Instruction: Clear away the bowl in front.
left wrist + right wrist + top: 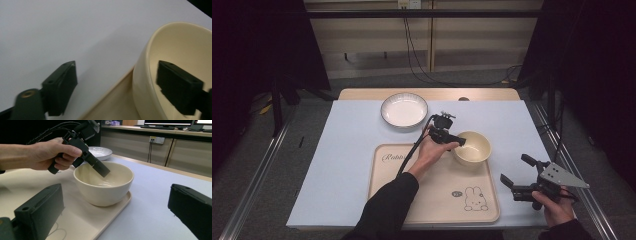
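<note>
**Left gripper open astride bowl rim, right gripper idle**

Left gripper sits at the left rim of the cream bowl. Jaws are wide apart: one inside the bowl, one outside over the blue mat, neither pad pressing the wall. Nothing held. The bowl is upright, plain glossy cream, empty, on the far right corner of the beige tray. White plate lies far left of it, on the mat. Right gripper is well right of the tray, jaws wide apart, empty.

Left gripper view shows the rim between the pads; right gripper view shows the bowl's full side profile and the hand.
</note>
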A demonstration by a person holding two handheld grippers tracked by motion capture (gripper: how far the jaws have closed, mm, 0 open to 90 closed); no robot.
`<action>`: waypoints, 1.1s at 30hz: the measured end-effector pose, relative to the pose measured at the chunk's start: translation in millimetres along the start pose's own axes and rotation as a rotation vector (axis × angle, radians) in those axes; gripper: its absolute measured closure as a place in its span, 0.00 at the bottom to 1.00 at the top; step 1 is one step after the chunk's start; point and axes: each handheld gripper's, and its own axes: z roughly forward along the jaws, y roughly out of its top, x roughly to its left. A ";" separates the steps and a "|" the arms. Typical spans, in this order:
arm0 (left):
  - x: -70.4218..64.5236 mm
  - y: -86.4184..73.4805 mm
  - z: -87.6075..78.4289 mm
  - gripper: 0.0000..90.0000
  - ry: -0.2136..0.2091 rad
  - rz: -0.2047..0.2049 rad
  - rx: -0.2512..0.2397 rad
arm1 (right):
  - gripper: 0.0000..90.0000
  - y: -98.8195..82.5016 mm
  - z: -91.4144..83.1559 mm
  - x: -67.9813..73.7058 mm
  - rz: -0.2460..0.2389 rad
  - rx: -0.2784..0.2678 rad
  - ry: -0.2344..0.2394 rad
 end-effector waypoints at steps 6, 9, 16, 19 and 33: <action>-3.1 0.2 -3.5 0.07 -0.019 0.026 -0.036 | 0.00 -0.1 0.3 -0.3 0.000 0.000 -0.005; -4.1 0.1 -7.8 0.04 0.000 0.025 -0.059 | 0.00 0.0 0.1 -0.6 -0.002 0.000 -0.011; -8.2 -2.0 -24.9 0.04 0.045 0.076 -0.118 | 0.00 0.0 0.5 -0.3 0.002 0.001 -0.006; -5.8 -3.1 -30.2 0.04 0.051 0.053 -0.122 | 0.00 0.1 0.6 -0.4 0.002 0.000 -0.010; 5.8 -16.5 -66.7 0.02 0.042 0.067 -0.224 | 0.00 0.0 1.0 -0.4 0.001 0.001 -0.016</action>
